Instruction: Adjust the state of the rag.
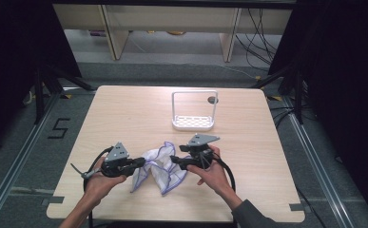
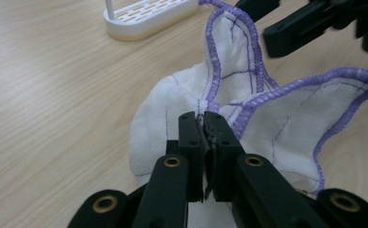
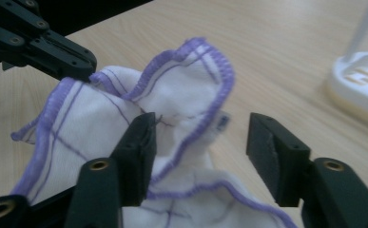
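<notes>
Pinching a bunched fold of the white cloth [image 2: 172,114] with my left gripper [image 1: 135,162], I keep that side anchored: its own view shows the two black jaws pressed together on fabric next to the purple-stitched hem [image 2: 213,57], so the grip reads as a firm clamp on the cloth, not an empty closure. I judge I hold it there to give the other hand a fixed point to pull against. The cloth lies crumpled near the front edge of the table [image 1: 124,114], roughly midway between its left and right edges, rumpled into peaks between my two hands rather than spread flat.

Moving rightward, my right gripper [image 1: 176,160] comes in from the opposite side with its jaws half parted. In its own view a raised loop of hem [image 3: 219,80] stands between the pads; the left pad sits against the fabric, the right pad stands clear of it, so nothing is gripped there yet. My guess is that it is lined up on that hem to catch a second edge, so the cloth can be stretched out or folded.

Farther back, toward the far edge and slightly right of centre, the white rack [image 1: 194,122] stands upright, well apart from the cloth, untouched
</notes>
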Demonstrator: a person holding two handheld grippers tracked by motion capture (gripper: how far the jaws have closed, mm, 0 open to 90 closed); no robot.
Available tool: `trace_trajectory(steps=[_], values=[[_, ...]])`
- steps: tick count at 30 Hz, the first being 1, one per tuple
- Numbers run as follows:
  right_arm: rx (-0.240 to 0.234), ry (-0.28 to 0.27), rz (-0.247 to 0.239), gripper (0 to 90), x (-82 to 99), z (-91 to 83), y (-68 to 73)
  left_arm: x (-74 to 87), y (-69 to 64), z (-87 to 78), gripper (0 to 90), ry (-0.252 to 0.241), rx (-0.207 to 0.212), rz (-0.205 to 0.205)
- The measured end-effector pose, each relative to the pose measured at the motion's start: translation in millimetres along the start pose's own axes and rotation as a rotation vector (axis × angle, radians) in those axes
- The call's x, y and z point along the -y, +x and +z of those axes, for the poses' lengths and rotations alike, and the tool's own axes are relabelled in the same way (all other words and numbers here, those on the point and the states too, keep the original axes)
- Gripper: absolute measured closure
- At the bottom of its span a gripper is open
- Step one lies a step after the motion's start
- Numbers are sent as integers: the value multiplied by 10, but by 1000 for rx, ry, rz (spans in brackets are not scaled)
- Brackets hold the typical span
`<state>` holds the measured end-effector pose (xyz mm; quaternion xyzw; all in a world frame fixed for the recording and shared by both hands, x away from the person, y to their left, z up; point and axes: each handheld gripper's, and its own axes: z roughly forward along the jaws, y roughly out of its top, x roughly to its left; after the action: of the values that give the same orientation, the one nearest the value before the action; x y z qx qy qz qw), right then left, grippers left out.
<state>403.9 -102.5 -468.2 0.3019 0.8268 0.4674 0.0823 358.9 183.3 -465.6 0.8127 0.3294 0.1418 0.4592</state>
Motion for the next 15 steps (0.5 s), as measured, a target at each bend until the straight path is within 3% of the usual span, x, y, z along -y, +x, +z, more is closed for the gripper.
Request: trace_trajectory(steps=[2,4,6,12,15], values=[[-17,22,1,663,-8,152,4,6,17,-25,860,-1,3,-5],[3,27,-38,783,-21,210,-6,17,31,-56,871,-5,-10,2],[18,32,-76,829,-57,159,-31,26,60,-87,881,-7,-17,7],[45,-45,-95,848,-283,-203,-130,-20,129,-92,888,-10,-47,-1],[61,-37,-105,851,-411,-335,-172,-66,144,-39,885,-9,-53,11]])
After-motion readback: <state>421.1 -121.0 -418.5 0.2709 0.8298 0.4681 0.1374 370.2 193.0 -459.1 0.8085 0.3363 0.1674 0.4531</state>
